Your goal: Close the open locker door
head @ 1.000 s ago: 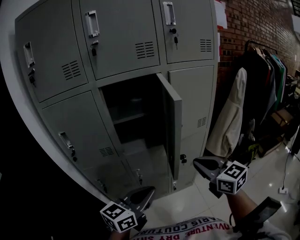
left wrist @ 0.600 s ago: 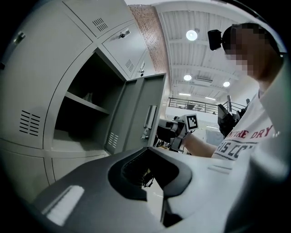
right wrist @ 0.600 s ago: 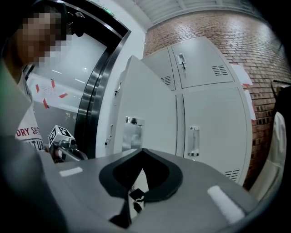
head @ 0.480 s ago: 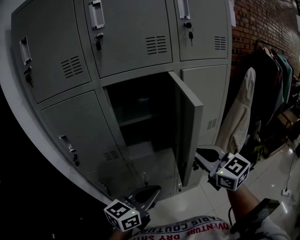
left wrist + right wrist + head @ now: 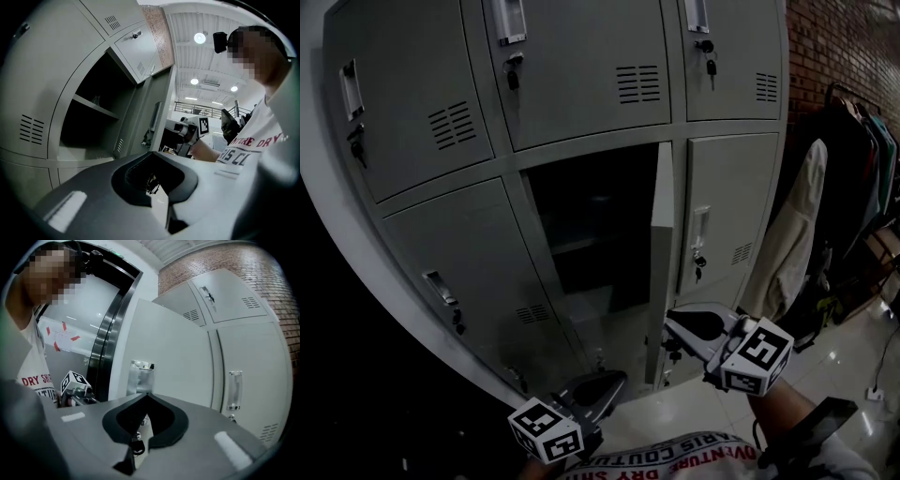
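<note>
1. Left gripper [image 5: 598,386]: low, in front of the bottom row of the grey locker bank [image 5: 459,253], well apart from the open door. Jaws clenched tip to tip, nothing between them. Position is much as it was a second ago, so it appears idle.
2. Open compartment [image 5: 591,225]: centre column of the bank. Dark inside, one shelf visible, not yet covered.
3. Open locker door [image 5: 662,262]: hinged at the compartment's right side and standing out from the bank. It is now seen almost edge-on as a narrow strip, where half a second ago it showed a broad face. The head camera has shifted as well, so actual swing is not certain. Judgement: most of the closing travel remains.
4. Right gripper [image 5: 677,323]: jaws clenched, grasping nothing. It has come leftward from a spot clear of the door and now lies just beside the door's lower part. In the right gripper view the door's outer face fills the field, with the door handle [image 5: 140,376] just above the jaw tips. Contact cannot be confirmed. Judgement: placed for a push to close the door.
5. Neighbouring locker [image 5: 731,206]: its front and handle now show in full, where the open door partly screened them before.
</note>
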`<state>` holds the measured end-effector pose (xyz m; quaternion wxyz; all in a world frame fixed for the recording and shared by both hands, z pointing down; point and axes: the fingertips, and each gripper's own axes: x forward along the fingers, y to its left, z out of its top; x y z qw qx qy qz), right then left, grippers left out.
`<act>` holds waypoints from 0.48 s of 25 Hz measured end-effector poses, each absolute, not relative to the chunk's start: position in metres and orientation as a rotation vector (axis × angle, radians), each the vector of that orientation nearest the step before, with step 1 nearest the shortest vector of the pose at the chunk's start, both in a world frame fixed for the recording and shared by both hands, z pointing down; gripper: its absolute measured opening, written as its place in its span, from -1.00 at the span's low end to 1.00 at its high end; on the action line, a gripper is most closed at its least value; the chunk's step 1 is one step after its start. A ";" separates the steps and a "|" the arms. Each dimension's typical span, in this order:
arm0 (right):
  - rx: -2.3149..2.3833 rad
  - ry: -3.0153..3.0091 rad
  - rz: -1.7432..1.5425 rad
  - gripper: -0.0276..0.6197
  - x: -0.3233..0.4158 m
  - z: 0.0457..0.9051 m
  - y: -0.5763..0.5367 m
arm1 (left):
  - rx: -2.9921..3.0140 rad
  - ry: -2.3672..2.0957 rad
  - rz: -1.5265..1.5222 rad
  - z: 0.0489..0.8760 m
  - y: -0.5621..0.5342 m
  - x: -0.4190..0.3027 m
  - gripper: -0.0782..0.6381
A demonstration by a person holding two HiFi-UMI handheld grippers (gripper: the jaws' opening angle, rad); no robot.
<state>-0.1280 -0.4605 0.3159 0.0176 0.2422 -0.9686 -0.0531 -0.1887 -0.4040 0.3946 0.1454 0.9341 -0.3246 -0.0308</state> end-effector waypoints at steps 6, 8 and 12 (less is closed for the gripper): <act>0.633 -2.975 -0.238 -0.93 -0.179 0.318 -0.474 | 2.676 -1.005 -0.105 0.390 -0.414 -0.215 -0.77; 0.598 -2.975 -0.257 -0.93 -0.195 0.317 -0.480 | 2.658 -1.034 -0.111 0.389 -0.417 -0.223 -0.77; 0.557 -2.987 -0.193 -0.93 -0.220 0.318 -0.498 | 2.651 -1.095 -0.106 0.385 -0.421 -0.238 -0.77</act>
